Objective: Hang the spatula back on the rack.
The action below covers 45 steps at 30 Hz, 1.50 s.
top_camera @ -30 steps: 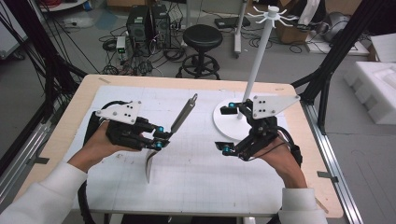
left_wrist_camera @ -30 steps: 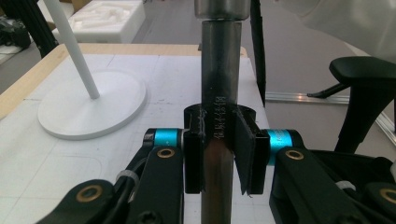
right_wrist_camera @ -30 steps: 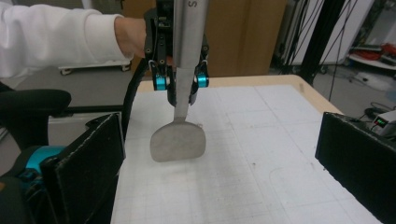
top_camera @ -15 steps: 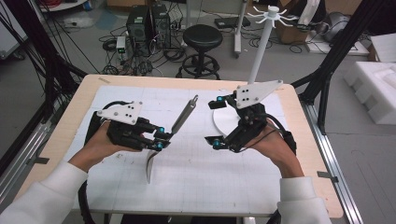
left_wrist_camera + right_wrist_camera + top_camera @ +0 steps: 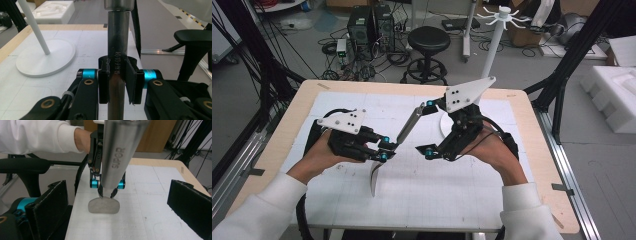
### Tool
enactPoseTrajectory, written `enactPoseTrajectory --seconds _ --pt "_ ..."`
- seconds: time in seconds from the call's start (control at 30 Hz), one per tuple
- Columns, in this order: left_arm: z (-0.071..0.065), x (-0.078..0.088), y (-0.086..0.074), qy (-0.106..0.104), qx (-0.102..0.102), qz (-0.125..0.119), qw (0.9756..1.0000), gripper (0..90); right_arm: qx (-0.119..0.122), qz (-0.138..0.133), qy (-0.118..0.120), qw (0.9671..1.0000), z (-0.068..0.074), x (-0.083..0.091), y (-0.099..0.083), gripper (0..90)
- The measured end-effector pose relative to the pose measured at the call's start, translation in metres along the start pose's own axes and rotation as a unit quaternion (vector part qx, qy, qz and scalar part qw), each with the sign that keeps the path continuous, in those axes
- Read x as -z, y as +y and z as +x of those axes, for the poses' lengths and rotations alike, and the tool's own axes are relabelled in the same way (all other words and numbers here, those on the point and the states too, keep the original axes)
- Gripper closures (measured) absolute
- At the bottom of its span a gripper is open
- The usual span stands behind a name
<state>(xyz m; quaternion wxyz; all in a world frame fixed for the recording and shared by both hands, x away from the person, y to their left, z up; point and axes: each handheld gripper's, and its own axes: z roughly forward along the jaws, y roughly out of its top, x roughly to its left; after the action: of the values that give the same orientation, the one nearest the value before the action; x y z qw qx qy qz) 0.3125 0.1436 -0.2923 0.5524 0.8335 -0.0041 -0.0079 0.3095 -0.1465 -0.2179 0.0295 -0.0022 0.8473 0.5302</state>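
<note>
A steel spatula point(image 5: 408, 127) slants over the white gridded mat, blade point(image 5: 374, 178) low at the front, handle rising toward the back right. My left gripper point(image 5: 383, 148) is shut on its shaft; in the left gripper view the pads point(image 5: 103, 86) press the shaft point(image 5: 116, 60) from both sides. My right gripper point(image 5: 429, 128) is open and tilted, one jaw above the handle's free end and one below. In the right gripper view the handle point(image 5: 117, 157) marked SUPOR runs between the wide jaws without touching them, with the blade point(image 5: 104, 206) and my left gripper point(image 5: 107, 184) beyond.
A white stand with a round base point(image 5: 445, 125), a thin pole point(image 5: 492, 50) and hooks on top stands at the back right, just behind my right gripper. The base point(image 5: 46, 57) lies close beside the spatula. A black stool point(image 5: 428, 40) and cables sit beyond the table's far edge.
My right gripper has swung left and upward from beside the stand base toward the spatula's handle end, tilting as it went. The left gripper and the spatula have stayed put.
</note>
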Motion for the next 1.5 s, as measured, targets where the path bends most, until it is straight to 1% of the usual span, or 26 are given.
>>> enactPoseTrajectory --seconds 0.13,0.23,0.27,0.3,0.33,0.37,0.43,0.47,0.5,0.57,0.63,0.67,0.7,0.73,0.77,0.87,0.9,0.93,1.1,1.13,1.17,1.23,1.27,1.3,1.43,1.5 --pt "0.001 -0.001 0.0 0.0 -0.006 0.001 1.0 74.7 0.003 0.0 0.001 1.0 -0.001 -0.001 0.004 4.9" --pt "0.001 -0.002 0.0 -0.001 -0.002 -0.002 1.0 74.6 0.002 -0.002 0.008 1.0 0.0 -0.003 0.006 7.0" --pt "0.001 -0.002 0.0 0.0 -0.001 -0.001 1.0 74.6 0.002 0.001 0.006 1.0 0.0 -0.004 0.007 9.8" --pt "0.001 -0.002 0.0 0.0 -0.002 -0.001 1.0 74.6 0.005 -0.001 0.008 1.0 0.0 -0.004 0.007 15.7" --pt "0.001 -0.003 0.0 0.0 0.0 0.0 1.0 74.6 0.003 -0.001 0.013 0.9999 0.0 -0.004 0.008 16.7" --pt "0.001 -0.003 0.0 0.0 -0.003 0.003 1.0 74.6 0.005 -0.004 0.012 0.9999 0.0 -0.005 0.009 17.0" --pt "0.001 -0.004 0.0 0.002 -0.002 0.003 1.0 74.6 -0.001 -0.007 0.018 0.9998 0.0 -0.005 0.01 20.0" --pt "0.001 -0.004 0.0 0.0 -0.002 0.002 1.0 74.6 0.002 -0.01 0.019 0.9998 0.0 -0.006 0.01 20.9" --pt "0.001 -0.004 0.0 0.001 -0.002 0.002 1.0 74.6 -0.001 -0.009 0.019 0.9998 0.0 -0.006 0.011 24.1" --pt "0.001 -0.004 0.0 0.002 -0.003 -0.002 1.0 74.6 0.002 -0.011 0.023 0.9997 0.0 -0.006 0.012 29.0" --pt "0.001 -0.004 0.0 0.001 -0.002 -0.002 1.0 74.6 -0.004 -0.014 0.022 0.9996 0.0 -0.005 0.012 35.1" --pt "0.002 -0.004 0.001 -0.001 -0.006 0.0 1.0 74.6 -0.01 -0.017 0.019 0.9996 -0.001 -0.004 0.012 37.9" --pt "0.001 -0.004 0.001 0.0 -0.003 0.0 1.0 74.6 -0.015 -0.023 0.02 0.9994 -0.002 -0.003 0.012 40.6" --pt "0.001 -0.005 0.001 -0.001 -0.003 0.001 1.0 74.6 -0.016 -0.023 0.024 0.9993 -0.002 -0.003 0.012 42.3" --pt "0.001 -0.005 0.001 -0.001 -0.004 0.0 1.0 74.6 -0.017 -0.025 0.019 0.9994 -0.002 -0.002 0.012 44.1" --pt "0.001 -0.005 0.001 -0.001 -0.005 0.003 1.0 74.6 -0.014 -0.03 0.02 0.9993 -0.003 -0.002 0.013 49.7" --pt "0.001 -0.004 0.001 -0.002 -0.003 0.002 1.0 74.6 -0.017 -0.027 0.023 0.9992 -0.002 -0.002 0.013 52.4" --pt "0.001 -0.005 0.0 -0.003 -0.002 0.0 1.0 74.6 -0.014 -0.027 0.025 0.9992 -0.003 -0.002 0.013 54.5" --pt "0.001 -0.005 0.001 -0.004 -0.004 -0.002 1.0 74.6 -0.011 -0.028 0.022 0.9993 -0.002 -0.002 0.014 66.3" --pt "0.001 -0.004 0.001 -0.005 -0.007 0.0 1.0 74.7 -0.01 -0.029 0.021 0.9993 -0.001 -0.002 0.014 66.9" --pt "0.0 -0.004 0.001 -0.001 -0.008 0.003 1.0 74.6 -0.01 -0.032 0.023 0.9992 -0.002 -0.003 0.014 67.6" --pt "0.001 -0.004 0.001 -0.003 -0.011 0.008 0.9999 74.6 -0.019 -0.023 0.023 0.9993 0.0 -0.004 0.015 68.1" --pt "0.001 -0.005 0.001 -0.003 -0.01 0.008 0.9999 74.6 -0.017 -0.024 0.019 0.9994 0.0 -0.005 0.015 68.2" --pt "0.001 -0.005 0.001 -0.003 -0.009 0.007 0.9999 74.6 -0.024 -0.021 0.019 0.9993 0.0 -0.005 0.016 68.3" --pt "0.001 -0.004 0.001 -0.001 -0.004 -0.002 1.0 74.5 -0.032 -0.019 0.014 0.9992 0.0 -0.005 0.019 68.5" --pt "0.0 -0.003 0.002 0.005 -0.003 -0.002 1.0 74.4 -0.037 -0.017 0.015 0.9991 0.0 -0.004 0.021 68.6"
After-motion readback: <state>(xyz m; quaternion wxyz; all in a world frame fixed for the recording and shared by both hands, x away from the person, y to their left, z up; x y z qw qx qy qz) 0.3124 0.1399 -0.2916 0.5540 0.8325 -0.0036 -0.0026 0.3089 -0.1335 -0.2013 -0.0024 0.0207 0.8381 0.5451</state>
